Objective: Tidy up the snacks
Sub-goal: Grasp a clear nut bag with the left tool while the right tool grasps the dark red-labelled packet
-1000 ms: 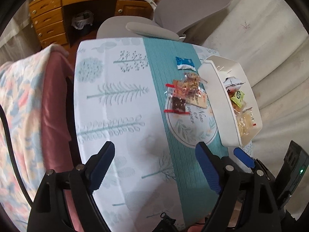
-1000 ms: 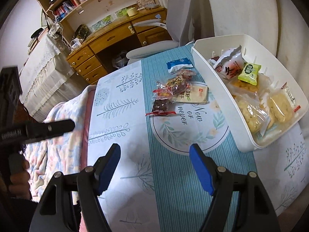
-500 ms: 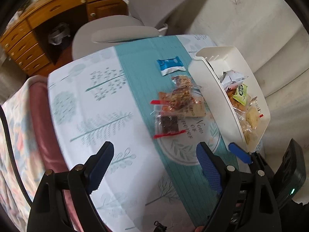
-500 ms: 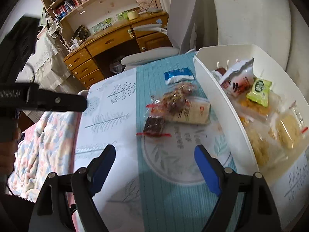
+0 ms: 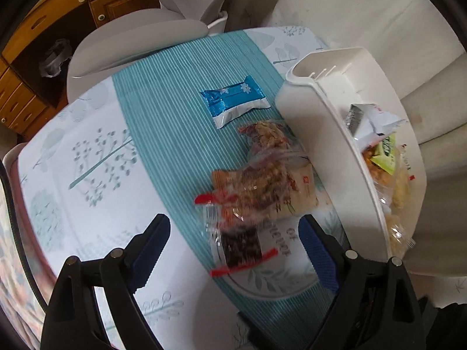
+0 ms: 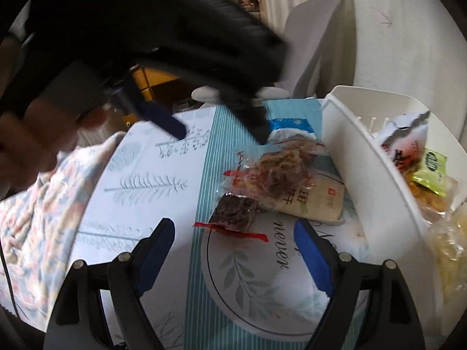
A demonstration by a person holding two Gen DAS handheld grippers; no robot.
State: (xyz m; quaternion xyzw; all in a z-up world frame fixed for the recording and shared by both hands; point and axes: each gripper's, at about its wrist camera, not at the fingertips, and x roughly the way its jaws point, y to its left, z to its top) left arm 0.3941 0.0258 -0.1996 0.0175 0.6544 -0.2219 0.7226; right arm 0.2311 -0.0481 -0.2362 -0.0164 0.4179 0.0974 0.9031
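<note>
Several loose snacks lie on the teal runner beside a white basket: a blue packet, a heap of clear packets and a dark packet with red ends. My left gripper hovers over the dark packet, jaws opening, nothing pressed between them. In the right wrist view the dark packet lies just ahead of my open right gripper, with a beige biscuit packet behind it. The left gripper hangs blurred above the heap. The basket holds several packets.
A grey office chair stands at the table's far end, with a wooden desk with drawers behind it. A floral blanket lies along the table's left edge. A hand holds the left gripper. A pale wall runs behind the basket.
Both grippers have dropped lower and closer to the snack heap. The left gripper has swung over the heap and now fills the top of the right wrist view.
</note>
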